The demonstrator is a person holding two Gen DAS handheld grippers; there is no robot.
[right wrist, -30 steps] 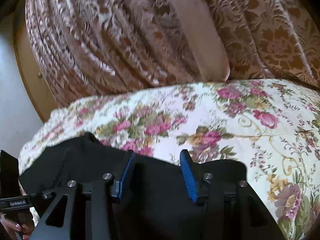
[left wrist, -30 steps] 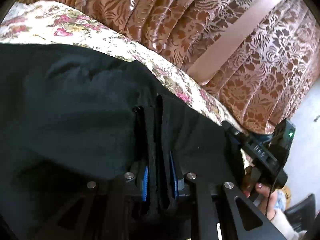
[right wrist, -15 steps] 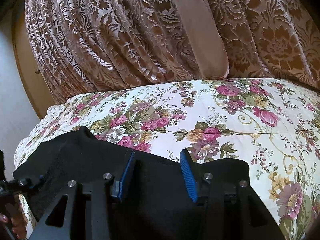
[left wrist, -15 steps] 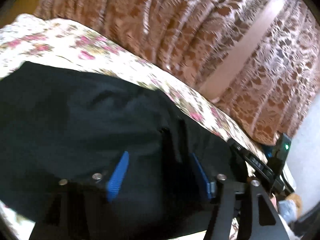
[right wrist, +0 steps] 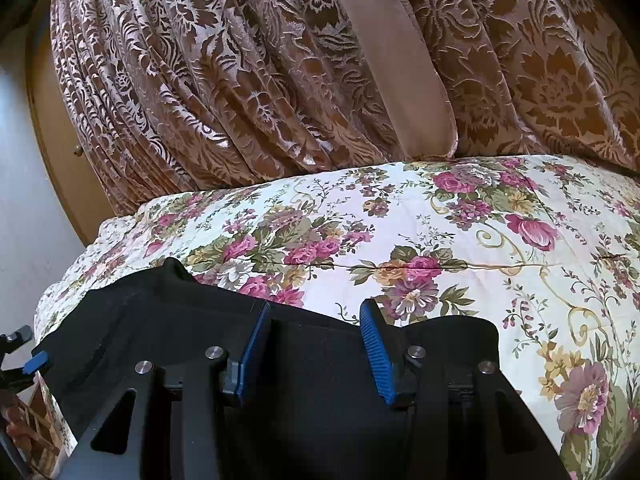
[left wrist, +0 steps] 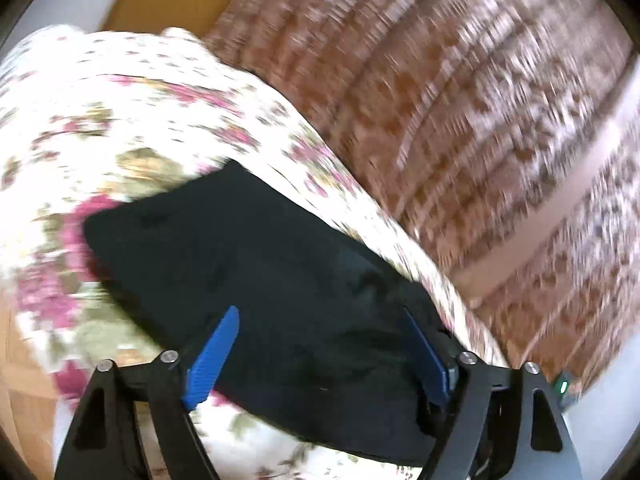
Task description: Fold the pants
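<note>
Black pants [left wrist: 280,304] lie folded on the floral bedspread [right wrist: 440,240], both our grippers [left wrist: 320,352] [right wrist: 316,344] spread above; careless withdrawal could snag the fold.

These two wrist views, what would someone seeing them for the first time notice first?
First, the black pants, a dark folded slab lying on the bright floral bedspread in the near foreground. Next, the brown patterned curtains hanging behind the bed. The blue-padded left tongs and right tongs both stand open over the pants, gripping nothing.
</note>
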